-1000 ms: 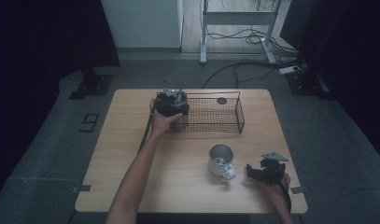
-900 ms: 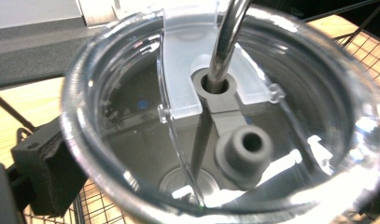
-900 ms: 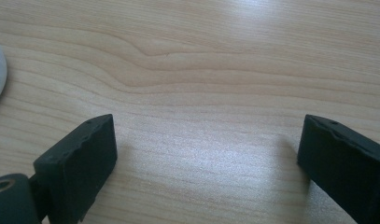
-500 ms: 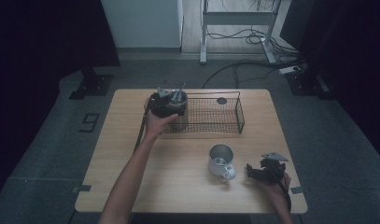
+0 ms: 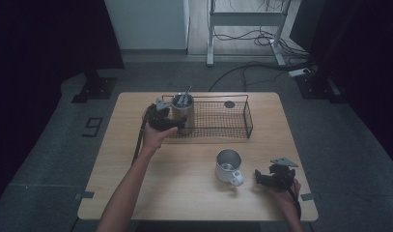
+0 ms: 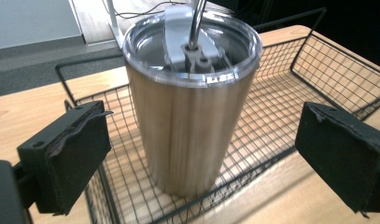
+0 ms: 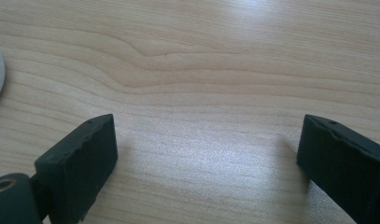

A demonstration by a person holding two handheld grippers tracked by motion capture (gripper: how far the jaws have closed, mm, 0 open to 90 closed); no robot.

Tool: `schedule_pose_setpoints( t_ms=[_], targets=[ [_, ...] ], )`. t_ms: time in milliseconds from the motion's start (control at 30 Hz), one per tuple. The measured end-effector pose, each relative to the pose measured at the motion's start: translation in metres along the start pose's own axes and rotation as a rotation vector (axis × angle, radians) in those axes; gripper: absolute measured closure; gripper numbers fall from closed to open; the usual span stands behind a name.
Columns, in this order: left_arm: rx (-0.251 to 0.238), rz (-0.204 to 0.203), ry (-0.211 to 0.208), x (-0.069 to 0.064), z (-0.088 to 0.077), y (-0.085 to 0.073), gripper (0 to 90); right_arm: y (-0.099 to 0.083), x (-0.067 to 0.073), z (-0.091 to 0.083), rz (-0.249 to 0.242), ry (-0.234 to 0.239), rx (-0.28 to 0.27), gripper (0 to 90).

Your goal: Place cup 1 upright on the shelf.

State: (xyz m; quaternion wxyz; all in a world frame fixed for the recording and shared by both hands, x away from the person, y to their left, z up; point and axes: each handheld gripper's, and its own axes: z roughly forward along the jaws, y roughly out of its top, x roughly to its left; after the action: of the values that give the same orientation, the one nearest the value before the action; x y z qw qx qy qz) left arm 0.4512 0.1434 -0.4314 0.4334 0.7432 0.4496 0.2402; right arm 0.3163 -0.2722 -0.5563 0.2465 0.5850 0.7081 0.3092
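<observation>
Left gripper view shows the tall steel tumbler (image 6: 192, 112) standing upright in the wire basket's (image 6: 318, 60) left end near the table's far edge, straight ahead between the left gripper's (image 6: 201, 154) wide-open jaws, not yet squeezed.

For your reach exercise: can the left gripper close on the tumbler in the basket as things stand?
Probably yes. The left gripper has its jaws open either side of the tumbler, with only the low basket rim between.
</observation>
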Motion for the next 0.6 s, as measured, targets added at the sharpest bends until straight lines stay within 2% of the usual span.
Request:
schedule_pose_setpoints(
  t_ms=[367, 500, 600],
  targets=[
    [0.003, -0.017, -0.013, -0.002, -0.038, -0.025, 3.7, 0.000, 0.000, 0.000, 0.002, -0.001, 0.002, 4.8],
    [0.006, 0.001, -0.003, -0.005, -0.044, -0.032, 4.2, 0.000, 0.000, 0.000, 0.004, 0.000, 0.001, 4.8],
    [0.015, 0.001, -0.010, -0.007, -0.048, -0.038, 4.9, 0.000, 0.000, 0.000, 0.003, 0.000, 0.002, 4.8]
  ],
)
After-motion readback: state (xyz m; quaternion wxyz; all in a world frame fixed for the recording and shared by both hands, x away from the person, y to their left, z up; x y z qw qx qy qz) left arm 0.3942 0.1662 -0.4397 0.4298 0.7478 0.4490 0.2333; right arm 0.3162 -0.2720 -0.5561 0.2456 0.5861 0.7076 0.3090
